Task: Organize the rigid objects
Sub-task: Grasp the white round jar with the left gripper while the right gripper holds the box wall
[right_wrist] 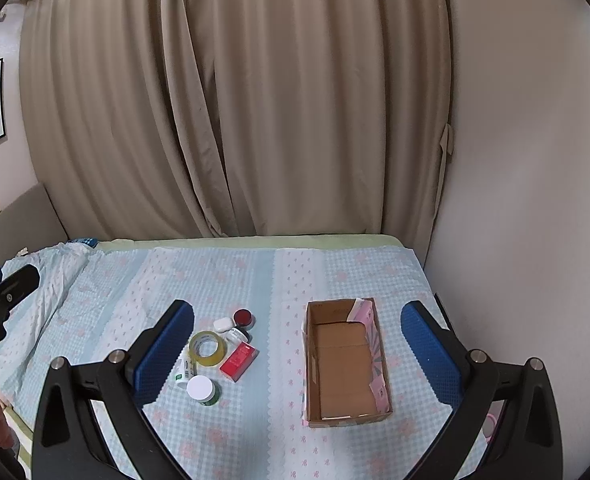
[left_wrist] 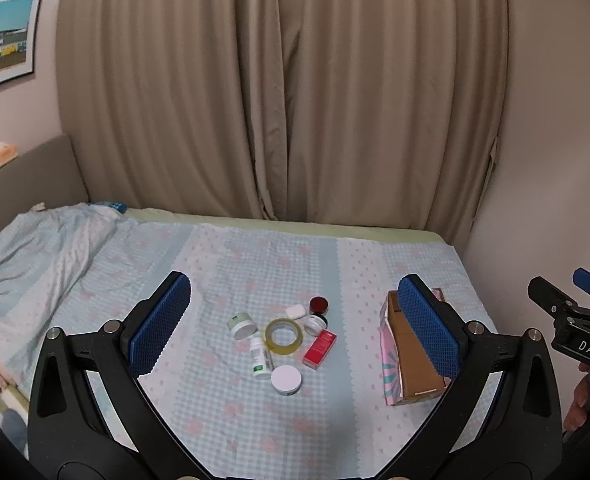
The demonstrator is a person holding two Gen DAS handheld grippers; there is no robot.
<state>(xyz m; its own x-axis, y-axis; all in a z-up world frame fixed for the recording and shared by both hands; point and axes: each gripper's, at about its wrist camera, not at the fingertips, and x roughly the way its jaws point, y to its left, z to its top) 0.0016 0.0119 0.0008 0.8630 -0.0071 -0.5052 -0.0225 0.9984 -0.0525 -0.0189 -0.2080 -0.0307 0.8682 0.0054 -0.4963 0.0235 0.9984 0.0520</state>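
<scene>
Both claws, left (left_wrist: 295, 320) and right (right_wrist: 297, 344), hover spread wide and empty above a bed (right_wrist: 255, 280), where jars, a tape roll (right_wrist: 208, 349) and a red box (right_wrist: 239, 361) cluster left of an open cardboard box (right_wrist: 345, 360).

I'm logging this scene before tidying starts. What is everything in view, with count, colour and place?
Cardboard box with pink patterned sides: 1, brown inside, nothing in it, on the bed, right of the pile.
Roll of clear yellowish tape: 1, middle of the pile.
Red rectangular carton: 1, right of the tape.
White-lidded round jars: 2, one nearest the camera, one left of the tape.
Dark red-lidded jar: 1, far end.
Small white case: 1, beside the red-lidded jar.
White bottle with green label: 1, lying down.
Checked blue bedspread: 1, under everything.
Beige curtains: back wall.
Framed picture: 1, left wall.
Left tool: open.
Right tool: open.
</scene>
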